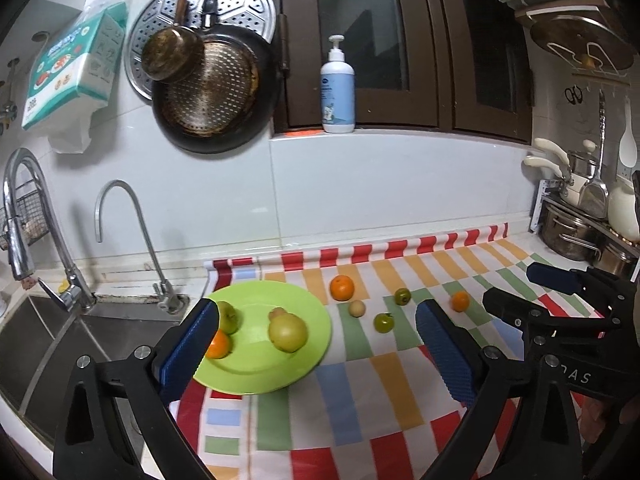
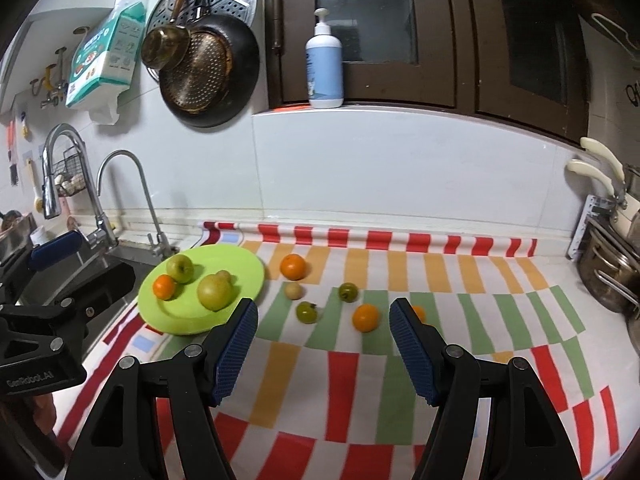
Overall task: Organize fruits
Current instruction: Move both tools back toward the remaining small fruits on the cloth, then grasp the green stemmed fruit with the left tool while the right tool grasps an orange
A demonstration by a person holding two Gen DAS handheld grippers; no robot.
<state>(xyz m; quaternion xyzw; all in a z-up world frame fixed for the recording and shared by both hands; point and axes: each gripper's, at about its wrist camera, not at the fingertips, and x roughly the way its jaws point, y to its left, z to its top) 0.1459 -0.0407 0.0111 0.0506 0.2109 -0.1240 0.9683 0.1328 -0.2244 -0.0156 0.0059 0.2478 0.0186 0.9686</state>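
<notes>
Six loose fruits on the checked cloth (image 2: 360, 380), at 3 o'clock of the green plate (image 2: 240, 276): a large orange (image 2: 293, 267) farthest back, a pale round fruit (image 2: 294, 291) just in front, two small green fruits (image 2: 348, 292) (image 2: 307, 312), a small orange (image 2: 365, 318), and another orange fruit (image 2: 419, 312) half hidden behind the right finger. Already on the plate: green apple (image 2: 180, 268), pear-like fruit (image 2: 215, 291), small tangerine (image 2: 164, 286). Probably light, firm, smooth-skinned and round, so likely to roll or squirt out; best pinched across the widest middle, gently, to avoid bruising. Right gripper (image 2: 323, 334) spread wide and empty, hovering above the cloth. Left gripper (image 1: 316, 344) likewise agape, holding nothing, near the plate's front rim.
</notes>
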